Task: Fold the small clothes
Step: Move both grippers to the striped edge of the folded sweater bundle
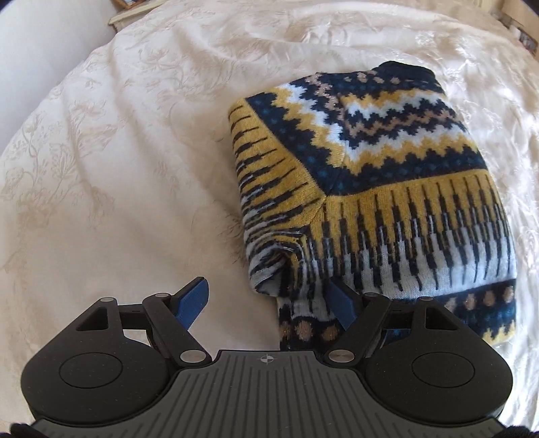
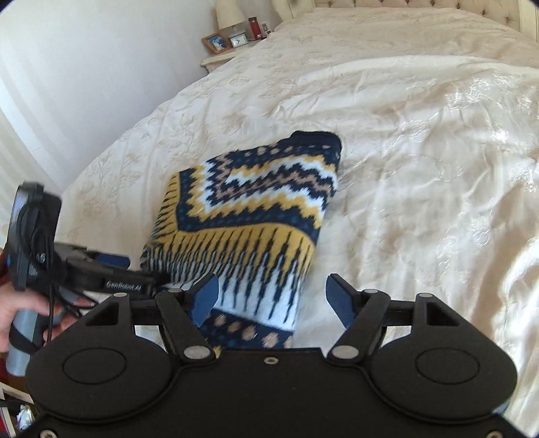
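Observation:
A folded knit sweater (image 1: 370, 188) in navy, yellow and white zigzag bands lies on the cream bedspread (image 1: 118, 168). My left gripper (image 1: 266, 303) is open at the sweater's near left corner. Its right blue finger (image 1: 340, 303) overlaps the hem and its left finger sits over bare bedspread. In the right wrist view, the same sweater (image 2: 249, 215) runs away from me. My right gripper (image 2: 273, 300) is open, straddling the near right part of the hem without pinching it. The left tool's black body (image 2: 84, 273) shows beside the sweater's left edge, held by a hand (image 2: 20, 313).
Wrinkled bedspread (image 2: 421, 151) stretches wide to the right and beyond the sweater. A nightstand (image 2: 219, 59) with a lamp, photo frame, clock and red jar stands at the far left of the bed. A tufted headboard (image 2: 421, 5) is at the top, and a white wall (image 2: 84, 67) on the left.

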`<state>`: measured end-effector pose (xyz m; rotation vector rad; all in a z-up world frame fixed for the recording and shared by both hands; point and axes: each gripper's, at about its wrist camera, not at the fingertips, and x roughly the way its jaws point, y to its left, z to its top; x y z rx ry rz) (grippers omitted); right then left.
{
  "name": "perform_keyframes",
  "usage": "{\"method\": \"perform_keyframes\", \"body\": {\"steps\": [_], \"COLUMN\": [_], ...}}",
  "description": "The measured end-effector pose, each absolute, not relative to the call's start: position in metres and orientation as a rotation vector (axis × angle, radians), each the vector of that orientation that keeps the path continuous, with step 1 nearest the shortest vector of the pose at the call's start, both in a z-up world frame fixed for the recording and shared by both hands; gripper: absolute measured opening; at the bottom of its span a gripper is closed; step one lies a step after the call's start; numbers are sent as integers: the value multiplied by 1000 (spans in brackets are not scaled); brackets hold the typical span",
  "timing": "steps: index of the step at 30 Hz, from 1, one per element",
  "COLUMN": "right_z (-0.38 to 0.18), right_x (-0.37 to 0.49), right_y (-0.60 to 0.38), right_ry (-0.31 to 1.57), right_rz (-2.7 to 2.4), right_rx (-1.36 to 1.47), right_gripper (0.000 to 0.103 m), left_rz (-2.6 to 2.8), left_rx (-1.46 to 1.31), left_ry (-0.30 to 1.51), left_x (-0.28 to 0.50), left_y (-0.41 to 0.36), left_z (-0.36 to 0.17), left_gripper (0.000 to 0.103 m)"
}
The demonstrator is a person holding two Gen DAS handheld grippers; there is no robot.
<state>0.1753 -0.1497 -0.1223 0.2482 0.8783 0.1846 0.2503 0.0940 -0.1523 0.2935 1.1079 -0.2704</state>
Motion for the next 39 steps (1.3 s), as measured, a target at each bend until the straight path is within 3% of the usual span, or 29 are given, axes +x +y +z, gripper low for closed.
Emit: {"method": "perform_keyframes", "body": {"steps": [4, 14, 28, 34, 39], "right_z": [-128, -167, -212, -220, -225], "right_x": [209, 270, 286, 285, 282], "right_y": [-177, -189, -194, -190, -190], "right_ry": [866, 939, 929, 874, 832], "right_rz": [168, 218, 295, 357, 404], "right_rx": [284, 511, 642, 632, 627], "right_gripper": [76, 83, 89, 94, 98], "left_rz": [-246, -265, -376, -474, -491], "left_rx": [280, 47, -67, -237, -206], "left_ry": [1076, 1175, 1183, 1144, 1151], "left_x": [243, 238, 249, 244, 245], "left_y": [96, 122, 135, 153, 142], "left_z": [-155, -158, -170, -165, -179], "left_gripper": [82, 83, 87, 87, 93]}}
